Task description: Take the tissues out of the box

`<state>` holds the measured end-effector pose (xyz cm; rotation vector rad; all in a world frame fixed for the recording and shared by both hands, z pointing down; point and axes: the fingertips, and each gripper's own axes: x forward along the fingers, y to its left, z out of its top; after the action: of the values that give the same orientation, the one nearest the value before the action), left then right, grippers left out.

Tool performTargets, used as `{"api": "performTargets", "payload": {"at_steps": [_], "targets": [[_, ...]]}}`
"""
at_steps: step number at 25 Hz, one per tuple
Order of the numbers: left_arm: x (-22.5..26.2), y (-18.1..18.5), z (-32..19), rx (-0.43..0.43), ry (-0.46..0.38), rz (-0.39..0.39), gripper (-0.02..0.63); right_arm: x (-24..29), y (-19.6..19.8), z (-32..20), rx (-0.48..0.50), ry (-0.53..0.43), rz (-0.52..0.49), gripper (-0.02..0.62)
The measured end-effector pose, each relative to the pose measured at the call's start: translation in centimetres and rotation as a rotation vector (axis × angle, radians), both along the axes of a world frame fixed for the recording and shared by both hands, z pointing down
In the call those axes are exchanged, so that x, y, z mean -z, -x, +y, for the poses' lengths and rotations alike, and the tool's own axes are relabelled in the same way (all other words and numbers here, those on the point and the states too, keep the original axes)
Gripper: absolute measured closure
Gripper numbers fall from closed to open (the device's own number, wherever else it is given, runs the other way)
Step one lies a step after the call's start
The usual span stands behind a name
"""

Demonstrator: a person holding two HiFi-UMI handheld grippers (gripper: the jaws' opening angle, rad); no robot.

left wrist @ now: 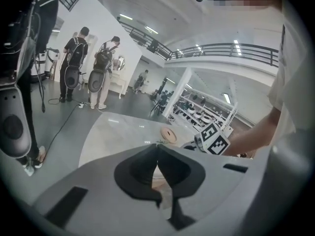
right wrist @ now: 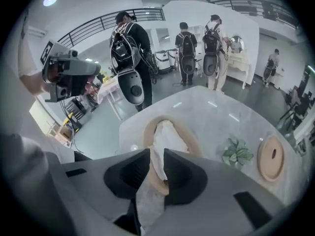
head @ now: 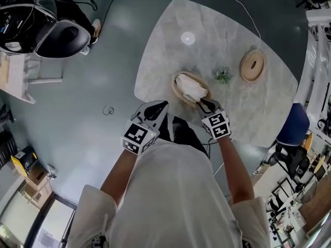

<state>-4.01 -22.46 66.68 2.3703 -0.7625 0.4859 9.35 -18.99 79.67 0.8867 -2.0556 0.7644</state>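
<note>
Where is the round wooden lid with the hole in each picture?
Head view: the round wooden lid is at the upper right, right of the green plant.
Left gripper view: the lid is small, near the middle.
Right gripper view: the lid is at the lower right, beside the plant.
Shared landmark: the white marble table under it.

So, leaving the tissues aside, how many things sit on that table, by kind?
Box: 1
Lid: 1
Plant: 1
Total: 3
</note>
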Motion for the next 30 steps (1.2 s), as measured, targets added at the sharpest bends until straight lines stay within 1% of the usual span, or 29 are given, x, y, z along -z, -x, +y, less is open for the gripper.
{"api": "performTargets", "payload": {"at_steps": [4,6,8,12,17,27,30], "targets": [[-1.3,0.4,-0.4,0.021,0.021,-0.004,0.597,-2.6,0.4,-0.3,0.051,0.026,0.038,0.485],[-1.8,1.1,-0.5,0.028,0.030,-0.007,0.597,-3.9,1.2,-0.5,0.081,0.029,0.058,0.467],[-2.3,1.6,-0.6,0.041,0.038,-0.009,0.597,-5.2,1.6,-0.5,0.109,0.034,0.074,0.463],[-2.8,2.3,-0.2,0.074,0.053,-0.011,0.597,-6.4,1.5,-0.1,0.155,0.063,0.128,0.449],[-3.2,3.4,0.2,0.114,0.064,-0.011,0.597,-7.9,1.8,-0.3,0.211,0.052,0.190,0.428],[-3.9,5.5,1.0,0.165,0.083,-0.017,0.597,-10.4,2.3,-1.6,0.315,0.021,0.325,0.428],[-4.1,6.1,1.2,0.174,0.087,-0.019,0.597,-11.0,2.4,-1.9,0.333,0.035,0.348,0.430]]}}
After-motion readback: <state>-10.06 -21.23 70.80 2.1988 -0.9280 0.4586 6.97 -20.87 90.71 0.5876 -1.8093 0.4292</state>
